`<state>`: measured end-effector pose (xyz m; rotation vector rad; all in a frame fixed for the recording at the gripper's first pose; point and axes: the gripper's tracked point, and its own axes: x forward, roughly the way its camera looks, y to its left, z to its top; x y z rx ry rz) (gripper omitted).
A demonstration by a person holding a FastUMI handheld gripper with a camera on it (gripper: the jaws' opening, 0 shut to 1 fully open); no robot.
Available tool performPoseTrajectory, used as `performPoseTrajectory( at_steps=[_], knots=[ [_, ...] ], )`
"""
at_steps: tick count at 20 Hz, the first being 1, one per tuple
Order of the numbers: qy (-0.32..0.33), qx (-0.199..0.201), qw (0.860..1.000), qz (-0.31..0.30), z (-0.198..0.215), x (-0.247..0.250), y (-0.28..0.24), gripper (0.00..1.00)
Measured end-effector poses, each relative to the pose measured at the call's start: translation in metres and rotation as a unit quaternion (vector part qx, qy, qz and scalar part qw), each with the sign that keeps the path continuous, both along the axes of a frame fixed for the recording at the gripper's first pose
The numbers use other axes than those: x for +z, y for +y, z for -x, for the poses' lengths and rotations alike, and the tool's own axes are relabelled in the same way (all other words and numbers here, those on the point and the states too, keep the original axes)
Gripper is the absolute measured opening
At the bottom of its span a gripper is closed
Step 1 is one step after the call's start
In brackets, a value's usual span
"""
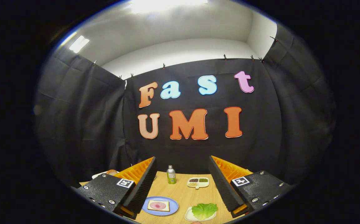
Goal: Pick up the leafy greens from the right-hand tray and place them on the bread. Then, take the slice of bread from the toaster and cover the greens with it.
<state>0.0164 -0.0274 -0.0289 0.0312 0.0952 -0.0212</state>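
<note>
one blue plate (171,210) with one bread slice (158,205), one leafy green (204,210), one bottle (171,174), one small divided dish (198,182).

Gripper (183,183) fingers spread wide above leafy greens (204,210) and bread (158,205).

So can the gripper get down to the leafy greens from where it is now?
Probably yes. The gripper is open, jaws wide apart, and the leafy greens lie uncovered on their white tray just ahead between them. Nothing stands in between; the bottle is farther back.
</note>
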Motion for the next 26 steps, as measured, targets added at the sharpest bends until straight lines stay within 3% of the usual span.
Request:
performPoseTrajectory(
  at_steps=[5, 13, 19, 26],
  knots=[
    [0.056, -0.018, 0.998, -0.006, -0.017, -0.039, -0.019, 0.98],
    [0.191, 0.0, 0.982, -0.004, -0.035, -0.127, -0.022, 0.99],
    [0.294, 0.018, 0.956, -0.008, -0.034, -0.193, -0.02, 0.99],
    [0.389, 0.011, 0.921, -0.01, -0.029, -0.255, -0.031, 0.99]
  ],
)
